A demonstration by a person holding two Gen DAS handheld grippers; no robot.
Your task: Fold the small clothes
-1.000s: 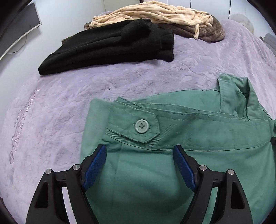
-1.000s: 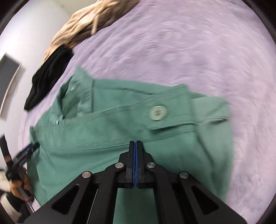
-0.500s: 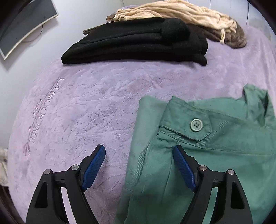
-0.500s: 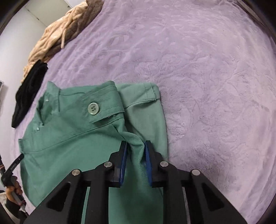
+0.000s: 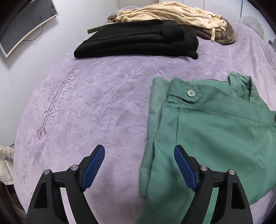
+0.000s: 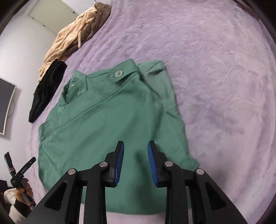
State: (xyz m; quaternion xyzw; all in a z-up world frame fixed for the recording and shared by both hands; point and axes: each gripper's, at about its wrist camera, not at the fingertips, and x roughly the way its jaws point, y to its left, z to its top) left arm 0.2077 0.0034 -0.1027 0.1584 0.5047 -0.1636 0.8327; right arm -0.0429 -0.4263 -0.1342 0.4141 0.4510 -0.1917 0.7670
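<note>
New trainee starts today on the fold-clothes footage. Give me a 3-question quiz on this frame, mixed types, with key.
1. True or false: the green garment lies on the purple blanket with a buttoned tab facing up.
2. Multiple choice: what sits directly in front of the beige and brown pile in the left wrist view? A) a folded black garment B) a white towel C) a red cushion
3. Fill in: between the right gripper fingers there is ____ pinched, and they are opening; the left gripper stands wide, straddling the green garment's edge.

Key: 1 true; 2 A; 3 nothing
</note>
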